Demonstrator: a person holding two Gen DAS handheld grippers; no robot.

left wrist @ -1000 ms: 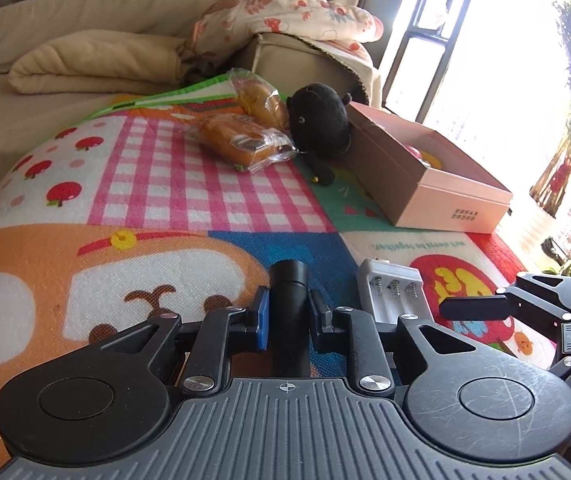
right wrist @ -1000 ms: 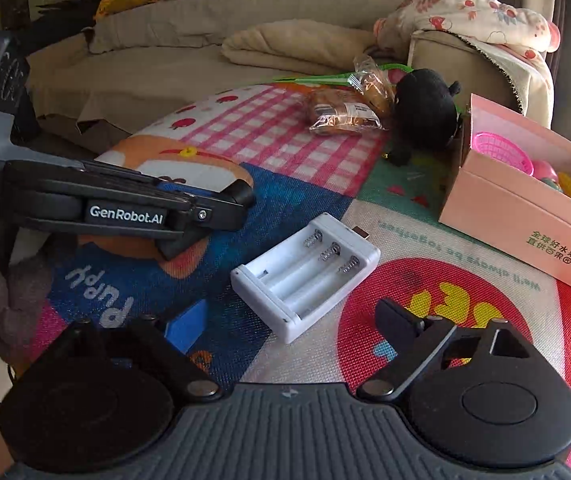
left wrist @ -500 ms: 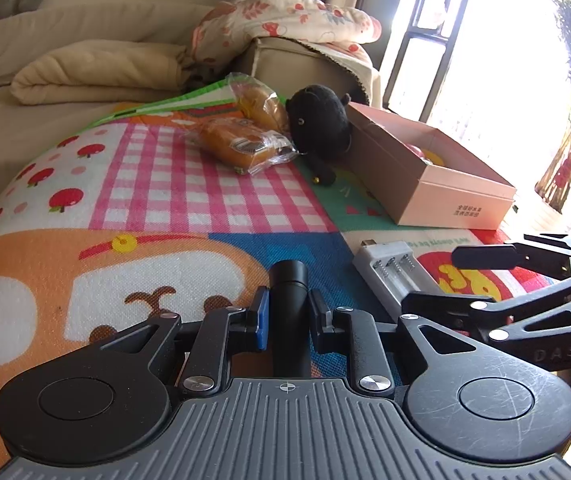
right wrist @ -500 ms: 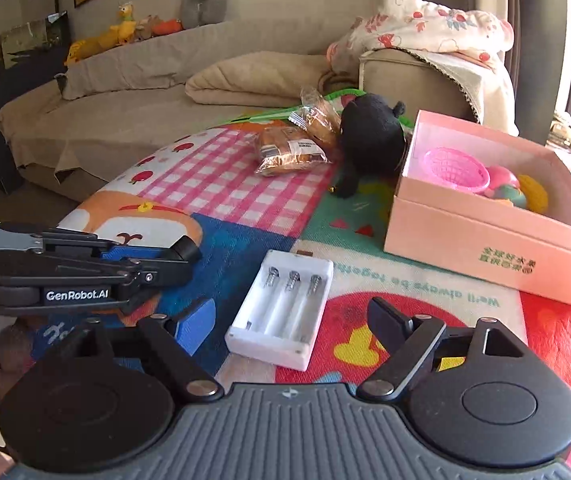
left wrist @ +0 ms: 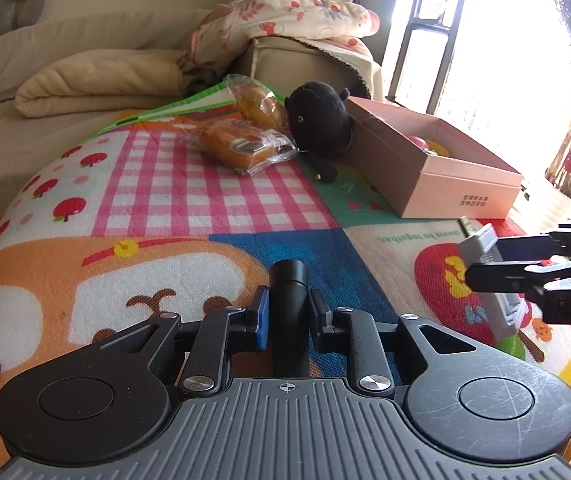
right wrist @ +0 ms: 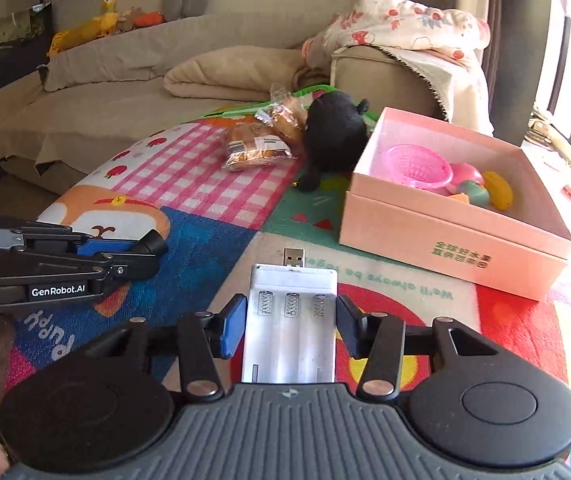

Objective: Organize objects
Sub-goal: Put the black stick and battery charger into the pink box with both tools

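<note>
1. A colourful woven play mat (right wrist: 213,240), printed with pink checks, apples and a cartoon dog, is spread in front of a long beige sofa (right wrist: 97,92); bright window light is seen at the far right.
2. A folded cream blanket (right wrist: 225,76) and a floral cloth (right wrist: 409,24) are laid on the sofa.
3. A white plastic battery charger (right wrist: 291,328), with three spring slots and a metal plug at its far end, is clamped across its width by the right gripper (right wrist: 291,326), whose jaws have just closed on it; it is held above the mat's near right part.
4. A black cylinder (left wrist: 288,312) is pinched in the narrowly set left gripper (left wrist: 287,314).
5. Farther off lie two wrapped buns (right wrist: 259,142), a black plush toy (right wrist: 335,136) touching a pink cardboard box (right wrist: 445,240), which holds a pink basket (right wrist: 419,166) and toy fruit.
</note>
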